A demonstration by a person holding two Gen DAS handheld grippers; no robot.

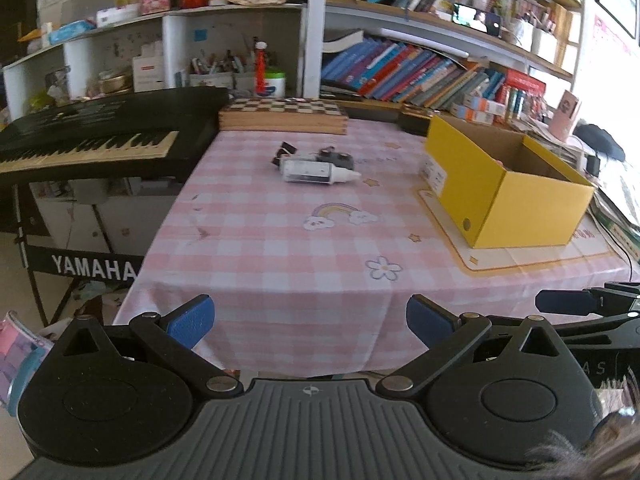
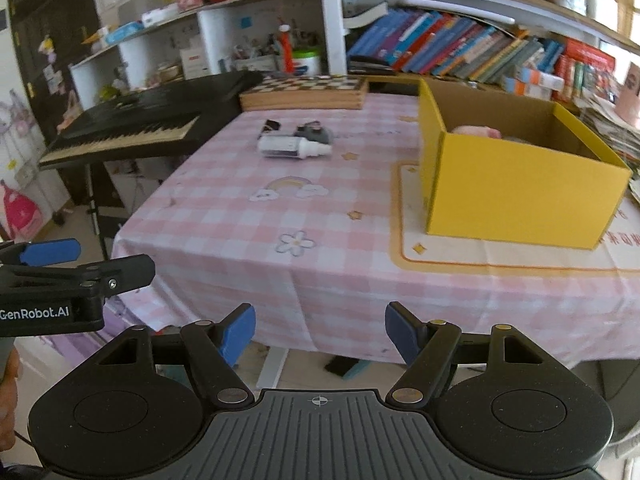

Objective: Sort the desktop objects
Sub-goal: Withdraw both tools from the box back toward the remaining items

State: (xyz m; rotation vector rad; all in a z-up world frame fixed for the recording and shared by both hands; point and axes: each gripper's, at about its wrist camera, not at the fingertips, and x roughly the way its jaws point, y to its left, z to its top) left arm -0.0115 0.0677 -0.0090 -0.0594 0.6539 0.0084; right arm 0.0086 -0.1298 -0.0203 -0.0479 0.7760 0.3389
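A white bottle (image 1: 316, 172) lies on its side on the pink checked tablecloth (image 1: 280, 248), with a black binder clip (image 1: 283, 152) and a small dark grey object (image 1: 336, 158) just behind it. The same bottle (image 2: 292, 147), clip (image 2: 270, 126) and grey object (image 2: 314, 132) show in the right wrist view. An open yellow box (image 1: 500, 188) stands at the right on a mat; in the right wrist view the box (image 2: 516, 196) holds something pink (image 2: 478, 131). My left gripper (image 1: 310, 322) and right gripper (image 2: 320, 330) are both open and empty, held off the table's near edge.
A wooden chessboard case (image 1: 284, 114) lies at the table's far edge. A black Yamaha keyboard (image 1: 88, 136) on a stand is left of the table. Shelves of books (image 1: 420, 72) and clutter run behind. Papers are stacked right of the box (image 2: 612, 128).
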